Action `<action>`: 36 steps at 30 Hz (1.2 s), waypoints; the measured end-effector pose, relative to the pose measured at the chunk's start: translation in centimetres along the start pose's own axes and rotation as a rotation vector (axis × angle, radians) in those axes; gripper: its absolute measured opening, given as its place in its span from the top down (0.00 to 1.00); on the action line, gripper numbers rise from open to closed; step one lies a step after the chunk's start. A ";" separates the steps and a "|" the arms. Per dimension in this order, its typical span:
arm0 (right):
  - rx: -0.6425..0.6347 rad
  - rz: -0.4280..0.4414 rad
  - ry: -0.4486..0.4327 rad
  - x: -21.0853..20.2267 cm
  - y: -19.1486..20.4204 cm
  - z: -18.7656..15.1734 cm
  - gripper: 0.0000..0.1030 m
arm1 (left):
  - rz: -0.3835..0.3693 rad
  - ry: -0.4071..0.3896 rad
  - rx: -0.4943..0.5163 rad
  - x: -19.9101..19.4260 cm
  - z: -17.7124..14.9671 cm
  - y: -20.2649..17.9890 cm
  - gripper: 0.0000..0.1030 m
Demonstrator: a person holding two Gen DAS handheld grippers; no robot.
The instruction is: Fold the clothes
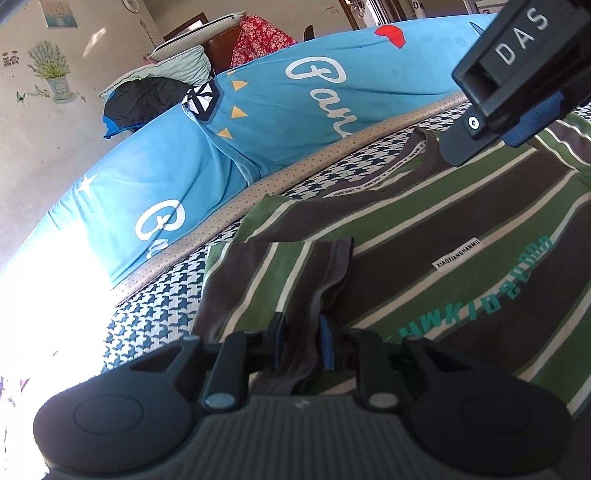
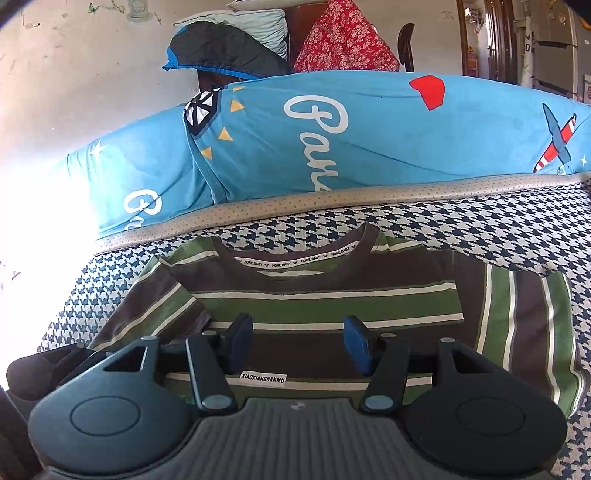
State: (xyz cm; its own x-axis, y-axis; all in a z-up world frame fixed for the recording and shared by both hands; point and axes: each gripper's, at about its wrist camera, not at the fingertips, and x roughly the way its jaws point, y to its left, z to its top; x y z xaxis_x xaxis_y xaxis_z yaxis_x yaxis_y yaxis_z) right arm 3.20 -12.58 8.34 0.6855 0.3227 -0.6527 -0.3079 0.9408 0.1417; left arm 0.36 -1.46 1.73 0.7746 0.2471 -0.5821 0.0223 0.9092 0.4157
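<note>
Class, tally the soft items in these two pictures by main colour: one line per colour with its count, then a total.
Green-and-brown striped: 1, the T-shirt
Blue: 1, the printed quilt
Red floral: 1, the cloth
Black with blue trim: 1, the jacket
Pale: 1, the pillow
Total: 5

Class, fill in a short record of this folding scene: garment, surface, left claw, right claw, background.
garment: green, brown and white striped cotton T-shirt, lying flat, one sleeve folded in
surface: navy and white houndstooth bed cover
left claw: shut on the T-shirt's sleeve hem
right claw: open, hovering over the shirt's chest
background: blue printed quilt
</note>
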 end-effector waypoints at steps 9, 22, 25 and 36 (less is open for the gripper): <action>0.001 0.001 -0.001 0.2 0.1 0.3 0.48 | 0.273 -0.097 -0.048 -1.0 0.9 4.0 0.95; 0.107 0.134 0.041 1.6 0.1 0.0 0.48 | 0.106 0.026 -0.302 -0.8 0.8 11.0 0.89; 0.182 0.224 0.073 2.7 0.5 -0.2 0.48 | 0.044 0.027 -0.266 -1.0 0.5 10.1 0.81; 0.087 0.202 0.070 6.3 4.0 -0.6 0.47 | -0.088 -0.010 -0.111 -2.8 -1.0 8.4 0.55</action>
State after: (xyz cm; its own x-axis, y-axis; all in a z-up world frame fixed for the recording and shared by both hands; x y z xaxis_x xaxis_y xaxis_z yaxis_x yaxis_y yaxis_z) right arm 5.87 -6.82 4.39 0.5669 0.5005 -0.6544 -0.3745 0.8641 0.3364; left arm -2.30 5.85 6.15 0.7790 0.1618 -0.6058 0.0209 0.9589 0.2830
